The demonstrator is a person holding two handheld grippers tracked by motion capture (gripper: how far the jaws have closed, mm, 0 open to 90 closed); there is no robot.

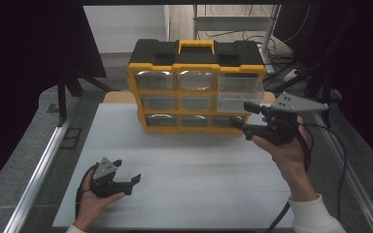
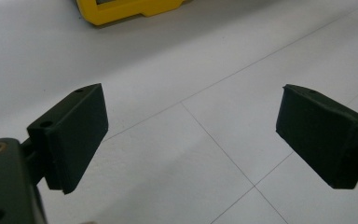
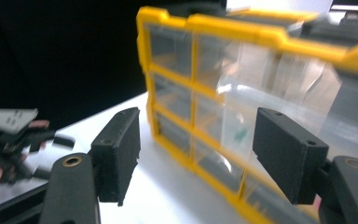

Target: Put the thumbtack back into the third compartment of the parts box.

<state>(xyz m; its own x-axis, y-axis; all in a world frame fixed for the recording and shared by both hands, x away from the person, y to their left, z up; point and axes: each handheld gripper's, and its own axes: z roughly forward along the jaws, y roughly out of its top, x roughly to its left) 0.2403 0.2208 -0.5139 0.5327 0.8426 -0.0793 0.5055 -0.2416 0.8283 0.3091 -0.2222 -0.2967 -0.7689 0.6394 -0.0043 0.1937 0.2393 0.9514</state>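
Nine clear drawers in three rows of three fill the yellow frame of the organizer, the largest thing on the white tabletop. It stands upright at the far middle of the tabletop, its drawer fronts facing the person, its long axis running left to right, and a black top with a yellow handle on it. No brand, label or writing can be read on it. The upper right drawer and the one under it stick out a little from the frame.

The right hand-held gripper sits just beside the organizer's right end, level with the middle and bottom rows, pointing left toward the drawers; its jaws stand wide apart with nothing pressed between them, and its own view is blurred. The left hand-held gripper rests low near the front left of the tabletop, well apart from the organizer, pointing right, its jaws also spread wide over bare surface.
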